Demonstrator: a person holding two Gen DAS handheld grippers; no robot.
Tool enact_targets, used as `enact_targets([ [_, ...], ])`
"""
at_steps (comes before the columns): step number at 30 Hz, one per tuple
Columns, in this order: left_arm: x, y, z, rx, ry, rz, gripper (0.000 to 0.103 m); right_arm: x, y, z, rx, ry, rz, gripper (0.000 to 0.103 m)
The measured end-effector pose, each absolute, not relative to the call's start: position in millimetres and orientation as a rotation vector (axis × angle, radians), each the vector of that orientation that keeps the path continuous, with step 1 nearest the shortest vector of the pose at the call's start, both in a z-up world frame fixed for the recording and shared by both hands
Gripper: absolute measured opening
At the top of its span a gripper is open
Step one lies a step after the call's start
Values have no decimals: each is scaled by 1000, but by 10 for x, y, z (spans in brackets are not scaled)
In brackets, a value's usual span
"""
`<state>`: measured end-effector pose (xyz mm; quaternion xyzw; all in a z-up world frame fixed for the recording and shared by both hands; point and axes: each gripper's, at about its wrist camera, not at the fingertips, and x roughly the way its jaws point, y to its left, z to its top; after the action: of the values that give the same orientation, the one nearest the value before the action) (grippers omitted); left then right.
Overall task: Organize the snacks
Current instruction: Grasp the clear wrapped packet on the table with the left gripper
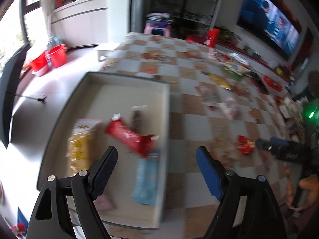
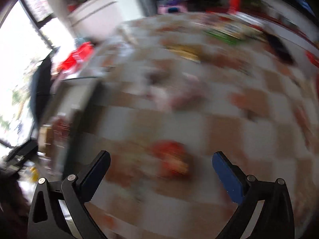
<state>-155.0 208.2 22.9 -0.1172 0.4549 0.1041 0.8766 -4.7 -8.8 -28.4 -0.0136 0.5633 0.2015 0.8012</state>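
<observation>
A shallow grey box [image 1: 166, 119] lies on the checkered tablecloth [image 1: 189, 75]. In it are a red packet [image 1: 129, 135], a yellow carton [image 1: 79, 149], a light blue packet [image 1: 146, 179], a dark bar [image 1: 136, 119] and a pink packet [image 1: 105, 203]. My left gripper [image 1: 157, 151] hangs open above the box's right wall, holding nothing. A small red snack [image 1: 245, 146] lies on the cloth to the right, with the right gripper's fingers [image 1: 279, 141] just beside it. In the blurred right wrist view my right gripper [image 2: 161, 155] stands wide open over that red snack [image 2: 171, 159], empty.
Several more snack packets lie along the table's far right: yellow [image 1: 219, 80], green [image 1: 235, 69], pink [image 1: 229, 107]. Red buckets [image 1: 49, 58] stand on the floor at left. A television [image 1: 269, 20] hangs on the right wall. A hand [image 1: 307, 185] shows at the right edge.
</observation>
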Motion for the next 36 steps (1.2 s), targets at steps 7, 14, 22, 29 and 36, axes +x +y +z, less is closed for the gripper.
enact_targets([
  [7,-1123,1611,542,-172,974,138,84,-282,-1226,-731,-118,1263,147,103],
  [14,-277,1420,535,-96,1015,173,84,-467,-1353,-746,-117,1128,158,103],
  [22,683,1375,-239,-55,1171,227,84,-596,-1341,-723,-121,1043,178,103],
  [29,1076,1359,-680,-75,1332,249,80,-599,-1338,-739,-126,1038,193,103],
  [36,978,1326,-634,-99,1317,205,31,-625,-1348,-743,-126,1027,196,103],
])
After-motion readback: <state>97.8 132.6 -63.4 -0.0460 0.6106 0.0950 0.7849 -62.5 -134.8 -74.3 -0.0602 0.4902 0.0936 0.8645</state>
